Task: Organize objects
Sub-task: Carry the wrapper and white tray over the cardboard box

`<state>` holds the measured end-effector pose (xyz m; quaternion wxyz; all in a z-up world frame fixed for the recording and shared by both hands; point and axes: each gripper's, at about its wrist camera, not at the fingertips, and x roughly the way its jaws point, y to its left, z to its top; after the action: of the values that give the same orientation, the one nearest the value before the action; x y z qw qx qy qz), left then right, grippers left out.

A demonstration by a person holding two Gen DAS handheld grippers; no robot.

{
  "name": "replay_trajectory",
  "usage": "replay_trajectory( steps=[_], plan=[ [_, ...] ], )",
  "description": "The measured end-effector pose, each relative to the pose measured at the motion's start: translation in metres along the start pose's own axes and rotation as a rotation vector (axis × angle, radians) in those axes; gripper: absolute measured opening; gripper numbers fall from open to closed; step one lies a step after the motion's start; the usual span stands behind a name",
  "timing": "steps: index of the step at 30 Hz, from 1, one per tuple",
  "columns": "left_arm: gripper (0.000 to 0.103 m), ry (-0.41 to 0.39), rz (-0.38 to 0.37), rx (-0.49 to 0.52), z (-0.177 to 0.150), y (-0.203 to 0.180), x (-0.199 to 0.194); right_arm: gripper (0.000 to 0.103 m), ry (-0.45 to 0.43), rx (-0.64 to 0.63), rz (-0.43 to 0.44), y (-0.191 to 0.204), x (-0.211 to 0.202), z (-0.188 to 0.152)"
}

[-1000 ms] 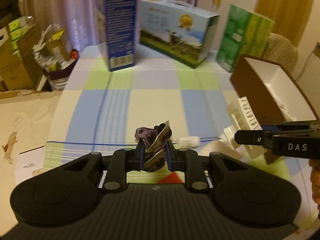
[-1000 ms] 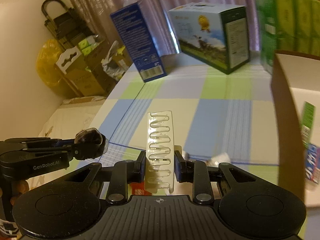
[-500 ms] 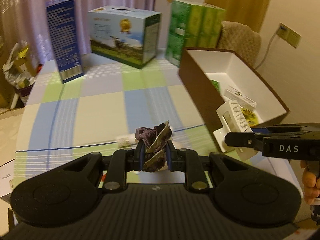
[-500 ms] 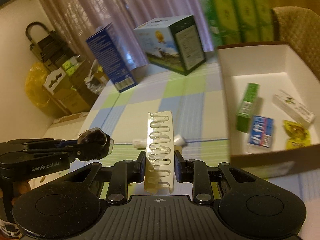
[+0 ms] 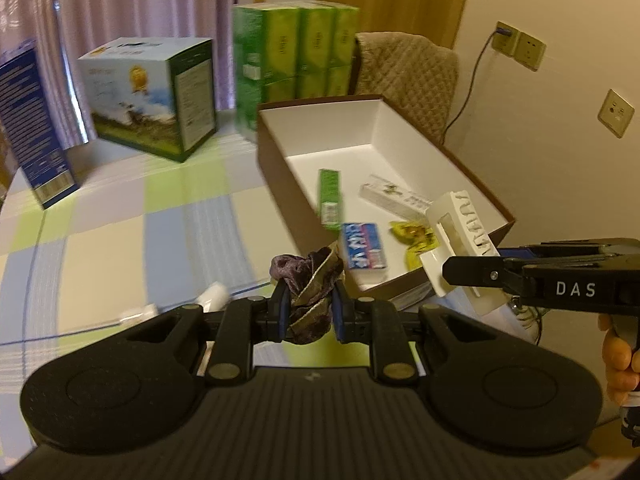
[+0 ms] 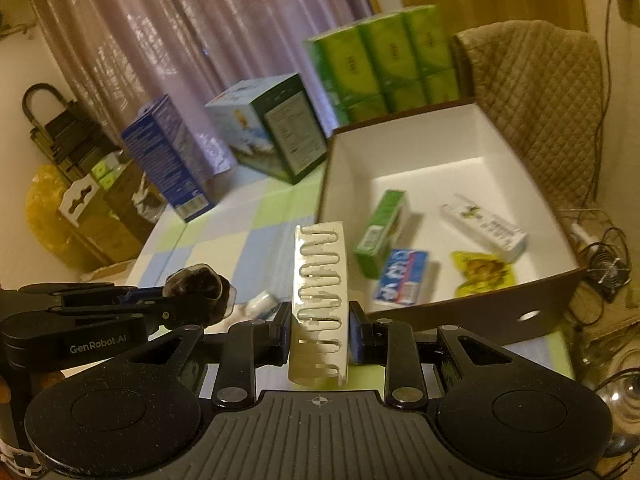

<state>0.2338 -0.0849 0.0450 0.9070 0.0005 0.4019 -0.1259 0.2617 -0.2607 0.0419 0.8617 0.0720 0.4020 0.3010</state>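
both grippers have swung round toward the right side of the bench (image 5: 120, 216), so the open brown box (image 5: 472, 172) with the white inside now fills the middle of each view where a second ago only its near corner showed. the left gripper (image 5: 307, 306) has its fingers closed on a bunched purple and olive scrunchie (image 5: 306, 280), held up off the bench just short of the box's near left corner. the right gripper (image 6: 319, 326) has its fingers pinched on a white slotted plastic clip (image 6: 320, 300), standing on end between them; from the left wrist view that clip hangs right over the box's near edge. inside the box lie a green carton (image 6: 384, 232), a blue and red pack (image 6: 402, 276), a yellow sachet (image 6: 482, 274) and a long white carton (image 6: 484, 226). a small white tube (image 5: 214, 296) lies on the bench, near the front edge. by my reading the step in hand is carrying both held things to the box. the next move calls for bringing each gripper over the bare white floor toward the far end of the box, clear of the packs, lowering past the rim, then opening the fingers; the scrunchie is soft and may cling to a pad, so a clean release needs watching.
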Motion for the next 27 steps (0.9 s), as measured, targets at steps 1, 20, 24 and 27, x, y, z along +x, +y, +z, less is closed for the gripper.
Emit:
replay_trajectory(
  steps=[1,20,24,27],
  plan=[
    [0.017,0.000,-0.003,0.004,0.003,-0.007,0.004,0.025,-0.003,0.001,-0.003,-0.006,-0.002,0.002],
    [0.018,0.048,0.033,0.017,0.055,-0.057,0.081,0.025,-0.021,-0.007,-0.029,-0.091,0.011,0.055],
    [0.018,0.066,0.036,0.020,0.065,-0.061,0.101,0.025,-0.003,-0.011,-0.033,-0.103,0.027,0.064],
    [0.018,0.087,0.032,0.026,0.070,-0.065,0.117,0.025,0.013,-0.015,-0.040,-0.110,0.038,0.068]
  ],
)
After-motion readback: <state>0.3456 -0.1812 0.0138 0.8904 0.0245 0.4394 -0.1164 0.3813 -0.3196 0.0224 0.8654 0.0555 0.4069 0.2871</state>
